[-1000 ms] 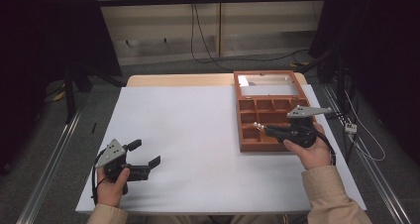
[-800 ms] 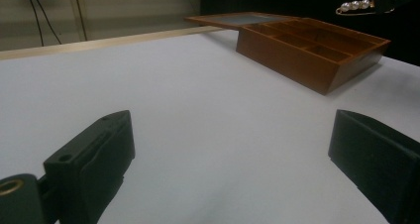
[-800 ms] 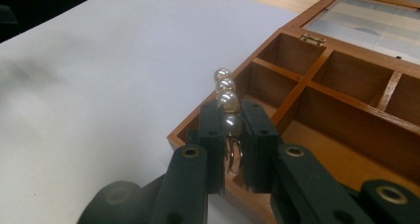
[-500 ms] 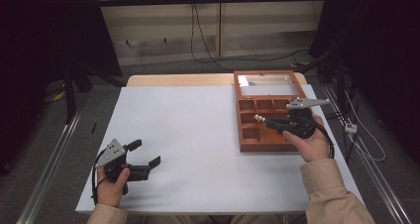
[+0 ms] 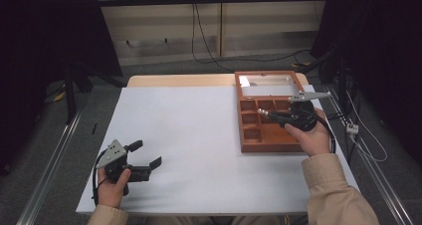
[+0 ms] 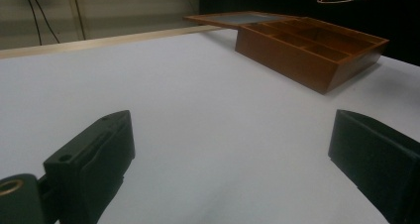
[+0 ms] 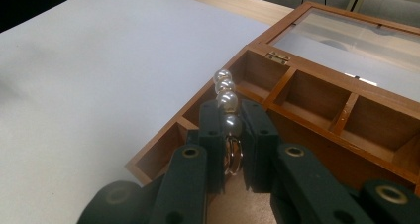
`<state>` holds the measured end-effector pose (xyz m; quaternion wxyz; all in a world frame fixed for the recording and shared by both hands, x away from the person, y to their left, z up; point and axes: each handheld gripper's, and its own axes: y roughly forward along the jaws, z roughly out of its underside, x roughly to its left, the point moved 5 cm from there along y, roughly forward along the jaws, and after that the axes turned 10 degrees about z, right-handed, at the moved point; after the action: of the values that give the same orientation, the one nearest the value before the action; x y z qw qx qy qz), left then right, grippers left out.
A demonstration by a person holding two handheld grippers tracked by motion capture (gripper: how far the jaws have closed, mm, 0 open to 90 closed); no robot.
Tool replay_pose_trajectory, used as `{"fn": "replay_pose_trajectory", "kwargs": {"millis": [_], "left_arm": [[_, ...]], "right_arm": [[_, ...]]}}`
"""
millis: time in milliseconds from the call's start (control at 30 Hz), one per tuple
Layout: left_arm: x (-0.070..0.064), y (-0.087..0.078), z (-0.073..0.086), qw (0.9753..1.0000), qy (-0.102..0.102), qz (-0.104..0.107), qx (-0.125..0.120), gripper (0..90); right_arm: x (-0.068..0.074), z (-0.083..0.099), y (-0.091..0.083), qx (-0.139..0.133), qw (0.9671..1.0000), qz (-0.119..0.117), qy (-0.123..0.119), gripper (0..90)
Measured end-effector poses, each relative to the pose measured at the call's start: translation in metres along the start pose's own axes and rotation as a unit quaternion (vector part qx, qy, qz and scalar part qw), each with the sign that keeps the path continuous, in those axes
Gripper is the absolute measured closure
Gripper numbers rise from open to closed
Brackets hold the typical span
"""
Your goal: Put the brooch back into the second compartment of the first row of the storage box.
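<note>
Hard to make out from the high view: only a small pale glint past the tip of the right gripper [image 5: 271, 116], above the wooden box [image 5: 254, 144]. Clearer in the right gripper view as a pearl piece [image 7: 225, 105], three round beads in a row with a gold ring below, the ring and lowest bead partly hidden between the jaws, so the whole length cannot be read. Long axis in line with the jaws, beads leading out toward 12 o'clock in that view and, in the high view, toward 9 o'clock over the box's left compartments. Jaws pressed in on it from both sides, pinching it at the ring end. Held in the air above the box, clear of its floor as far as can be told. Box open at 2 o'clock on the white table [image 5: 189, 135], its glass lid [image 5: 268, 80] folded flat beyond at 12 o'clock, brass hinge on the back wall. Compartments brown and bare wherever visible; those nearest the right hand [image 5: 311, 135] covered by it. Left gripper [image 5: 147, 155] at 7 o'clock near the table's front edge, jaws spread wide with nothing between them, cut off at the bottom of the left gripper view, where the box sits at 1 o'clock and the beads show faintly above it.
</note>
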<state>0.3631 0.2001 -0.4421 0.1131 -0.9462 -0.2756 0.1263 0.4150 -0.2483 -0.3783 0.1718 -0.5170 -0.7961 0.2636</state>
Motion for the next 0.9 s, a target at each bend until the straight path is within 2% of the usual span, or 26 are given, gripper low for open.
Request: {"fn": "replay_pose_trajectory", "kwargs": {"millis": [233,633,900], "left_arm": [[0.0,0.0,0.0,1.0,-0.001,0.001,0.0,4.0],[0.0,0.001,0.001,1.0,-0.001,0.003,0.001,4.0],[0.0,0.001,0.001,1.0,-0.002,0.003,0.001,4.0]], "right_arm": [[-0.005,-0.005,0.004,0.002,1.0,0.007,0.0,81.7],[-0.02,-0.009,0.01,0.001,0.9997,0.021,0.016,81.6],[-0.024,-0.011,0.015,0.002,0.9994,0.029,0.018,81.6]]}}
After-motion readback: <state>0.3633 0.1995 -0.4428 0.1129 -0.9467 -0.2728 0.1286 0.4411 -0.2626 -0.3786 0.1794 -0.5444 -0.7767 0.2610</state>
